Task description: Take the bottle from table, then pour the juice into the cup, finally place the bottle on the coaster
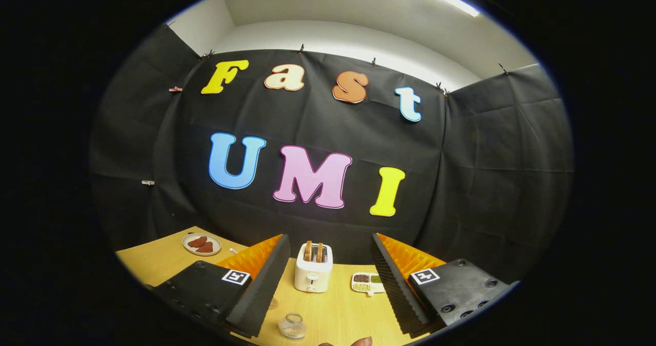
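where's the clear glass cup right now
In the gripper view, the clear glass cup stands on the yellow wooden table, between the open tool's fingers, nearer than the white toaster.

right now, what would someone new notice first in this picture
The gripper stands open, and the white toaster with two slices in its slots sits on the wooden table just beyond its fingers. A small glass cup stands near the table's front edge between the fingers, with a divided dish of grains beside the toaster. A plate of reddish-brown pieces lies farther off, past the left finger.
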`<state>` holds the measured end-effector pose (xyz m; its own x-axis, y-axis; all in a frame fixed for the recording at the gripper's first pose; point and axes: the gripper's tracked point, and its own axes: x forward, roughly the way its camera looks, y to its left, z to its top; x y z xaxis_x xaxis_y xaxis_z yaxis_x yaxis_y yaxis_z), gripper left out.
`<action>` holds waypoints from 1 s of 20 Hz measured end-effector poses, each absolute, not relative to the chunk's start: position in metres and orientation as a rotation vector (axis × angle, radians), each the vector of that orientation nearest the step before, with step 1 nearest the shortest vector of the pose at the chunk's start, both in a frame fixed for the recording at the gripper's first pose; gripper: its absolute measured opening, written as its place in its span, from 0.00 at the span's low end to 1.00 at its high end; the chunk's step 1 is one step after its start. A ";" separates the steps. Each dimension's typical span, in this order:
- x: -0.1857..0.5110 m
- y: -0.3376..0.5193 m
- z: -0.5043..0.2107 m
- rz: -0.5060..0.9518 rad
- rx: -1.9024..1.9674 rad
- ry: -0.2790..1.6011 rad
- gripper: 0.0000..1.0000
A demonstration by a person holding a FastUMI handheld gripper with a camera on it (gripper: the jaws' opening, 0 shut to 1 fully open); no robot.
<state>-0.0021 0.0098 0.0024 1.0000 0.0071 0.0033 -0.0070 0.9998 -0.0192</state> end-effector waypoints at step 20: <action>-0.021 0.053 -0.120 0.124 0.029 0.047 0.97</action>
<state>-0.0213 0.0528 -0.1203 0.9913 0.1240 -0.0450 -0.1226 0.9919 0.0321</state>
